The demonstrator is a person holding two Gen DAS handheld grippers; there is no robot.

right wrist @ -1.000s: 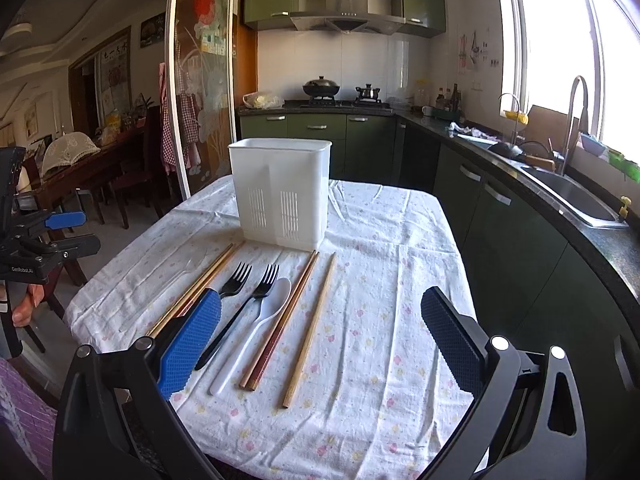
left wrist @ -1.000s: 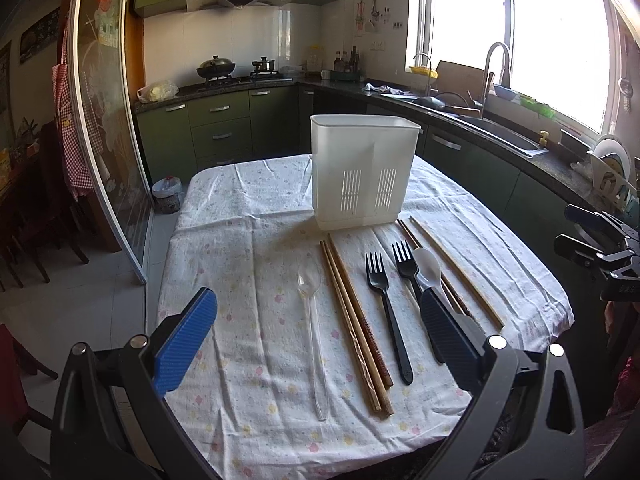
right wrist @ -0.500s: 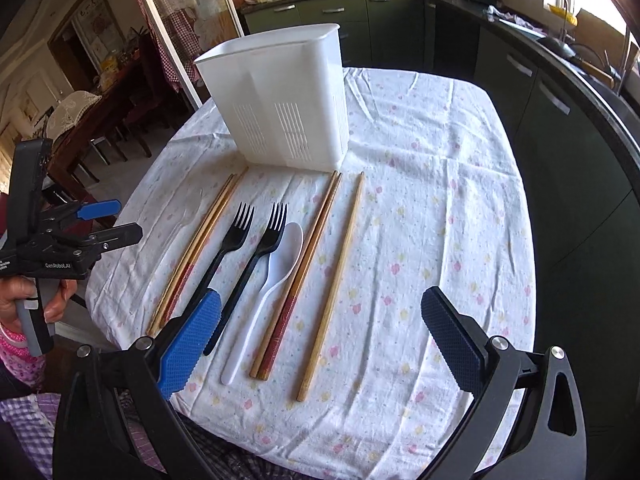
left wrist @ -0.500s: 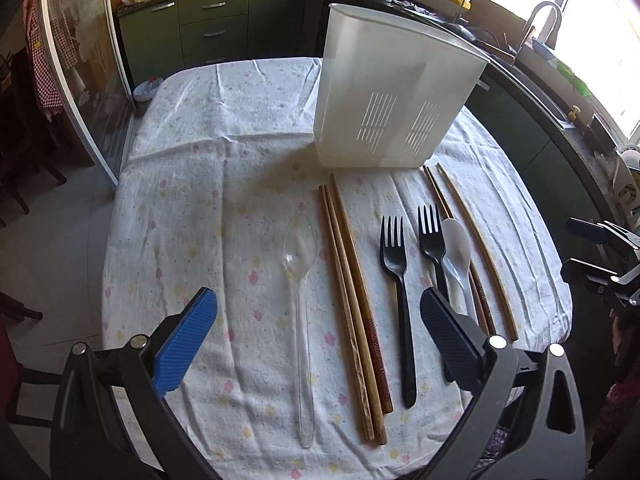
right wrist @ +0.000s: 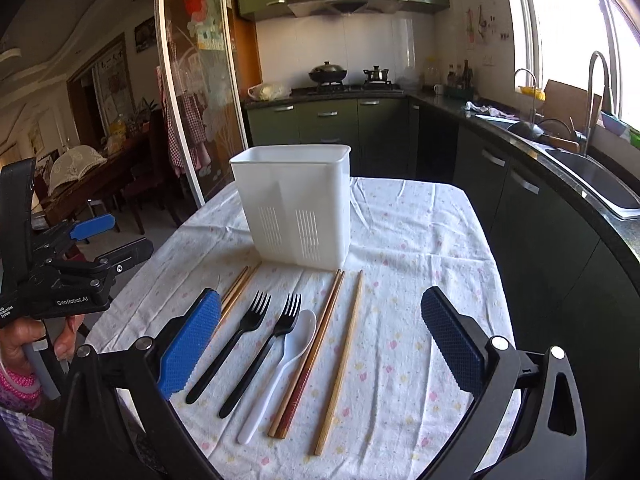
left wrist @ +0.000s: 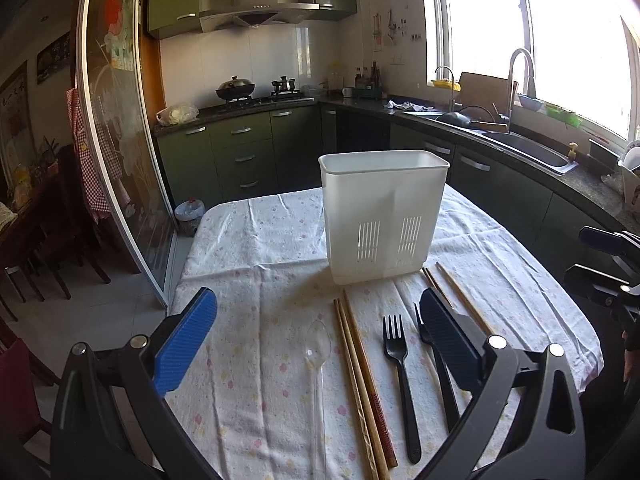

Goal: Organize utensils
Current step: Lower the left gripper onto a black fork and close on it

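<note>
A white slotted utensil holder stands upright mid-table; it also shows in the right wrist view. In front of it lie a clear spoon, wooden chopsticks, two black forks, a white spoon and more chopsticks. My left gripper is open and empty above the near table edge. My right gripper is open and empty above the forks and white spoon. Each gripper shows at the other view's edge.
The table wears a white flowered cloth. Green kitchen cabinets and a sink counter run behind and to the right. A glass sliding door and dining chairs stand on the left.
Both cameras had tilted down over the table half a second ago and have tilted back up to a level view. Both grippers stay open. The utensils have not moved.
</note>
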